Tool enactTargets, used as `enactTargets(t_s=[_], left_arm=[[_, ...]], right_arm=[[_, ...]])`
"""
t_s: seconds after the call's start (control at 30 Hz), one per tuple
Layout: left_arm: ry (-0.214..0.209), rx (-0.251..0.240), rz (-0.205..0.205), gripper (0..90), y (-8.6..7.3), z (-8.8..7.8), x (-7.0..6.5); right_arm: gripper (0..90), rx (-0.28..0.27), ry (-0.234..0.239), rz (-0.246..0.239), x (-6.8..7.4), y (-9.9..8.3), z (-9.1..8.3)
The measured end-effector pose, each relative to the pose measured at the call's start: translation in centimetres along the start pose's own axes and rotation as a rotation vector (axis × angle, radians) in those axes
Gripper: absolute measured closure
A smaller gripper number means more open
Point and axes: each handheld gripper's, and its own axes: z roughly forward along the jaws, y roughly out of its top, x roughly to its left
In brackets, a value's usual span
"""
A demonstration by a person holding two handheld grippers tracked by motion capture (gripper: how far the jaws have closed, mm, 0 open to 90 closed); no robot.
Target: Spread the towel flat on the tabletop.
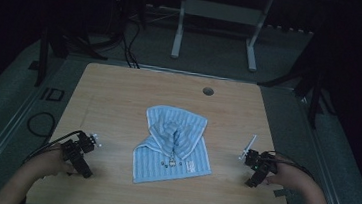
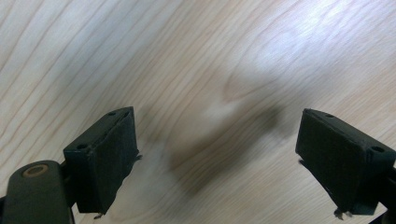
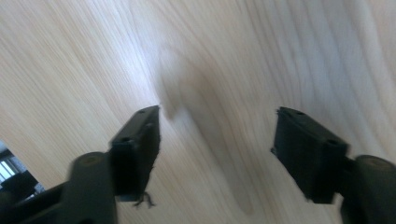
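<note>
Near edge of the wooden surface (image 1: 119, 96): two forearms are coming in from the bottom, each hand holding a gripper. The landmark is the blue striped cloth (image 1: 172, 149), which is lying crumpled near the middle of the surface, its far part bunched into folds and its near part spreading flat.

The left gripper (image 1: 79, 153) is sitting well to the left of the cloth, close to the near edge and not touching the fabric. In the left gripper view its jaws are standing wide apart over bare wood grain, with nothing between them.

The right gripper (image 1: 258, 165) is sitting well to the right of the cloth, about level with the cloth's near half, also clear of the fabric. In the right gripper view its jaws are likewise standing apart above bare wood, gripping nothing.

Beyond the cloth, a small round hole (image 1: 208, 91) is showing in the surface near the far edge. Farther off, white desk legs (image 1: 178, 31) are standing on the dark floor.
</note>
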Motion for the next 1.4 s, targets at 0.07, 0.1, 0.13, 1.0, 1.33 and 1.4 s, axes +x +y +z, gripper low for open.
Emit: enactTargets(t_s=[0.07,0.1,0.13,1.0,1.33,1.4], left_arm=[[-0.009,-0.005,0.023,14.8,0.6,0.0,-0.5],[-0.013,-0.007,0.035,14.9,1.0,0.0,-0.7],[-0.013,-0.007,0.051,16.2,1.4,-0.1,-1.0],[0.024,-0.200,0.288,37.2,12.0,-2.5,-7.6],[-0.004,-0.312,0.228,38.7,16.7,-1.7,-8.4],[-0.024,-0.340,0.201,38.7,17.4,-1.5,-8.4]], right_arm=[[36.9,-0.004,-0.006,-0.021,0.1,0.6,-0.1],[39.2,-0.002,0.001,-0.030,0.2,1.0,-0.1],[39.6,-0.002,0.001,-0.047,0.3,1.4,-0.1],[56.9,-0.147,-0.044,-0.313,2.4,12.5,-1.7],[56.3,-0.299,-0.087,-0.318,3.6,15.9,-2.1],[54.9,-0.319,-0.092,-0.293,3.5,16.3,-1.7]])
